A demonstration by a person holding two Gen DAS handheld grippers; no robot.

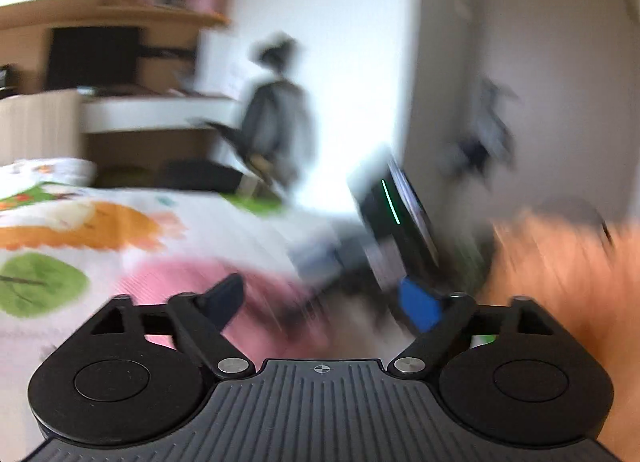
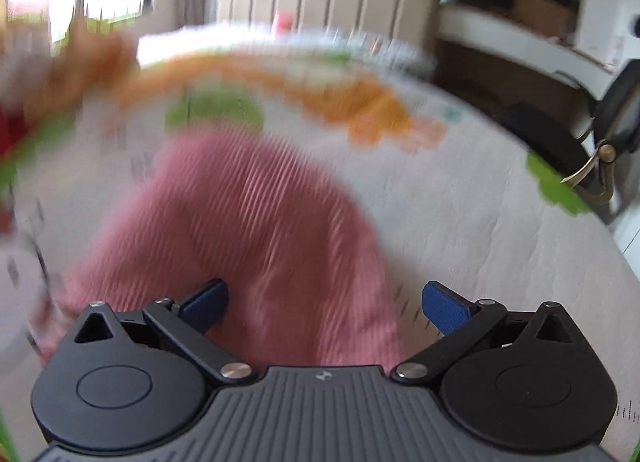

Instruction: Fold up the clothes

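Observation:
A pink ribbed garment [image 2: 248, 222] lies spread on the patterned bedspread [image 2: 460, 202], filling the middle of the right wrist view. My right gripper [image 2: 324, 304] hangs open just over its near edge, with nothing between the blue pads. In the left wrist view the same pink garment [image 1: 256, 302] shows blurred low at centre. My left gripper [image 1: 324, 302] is open above it and holds nothing. The other gripper's black body [image 1: 396, 218] is in front of it, blurred by motion.
The bedspread [image 1: 80, 230] carries orange and green prints. An orange cloth or sleeve [image 1: 560, 270] blurs at the right. Beyond the bed stand a desk [image 1: 160, 110], a chair with a grey jacket [image 1: 276, 122] and a white wall. A striped headboard [image 2: 328, 2] lies far off.

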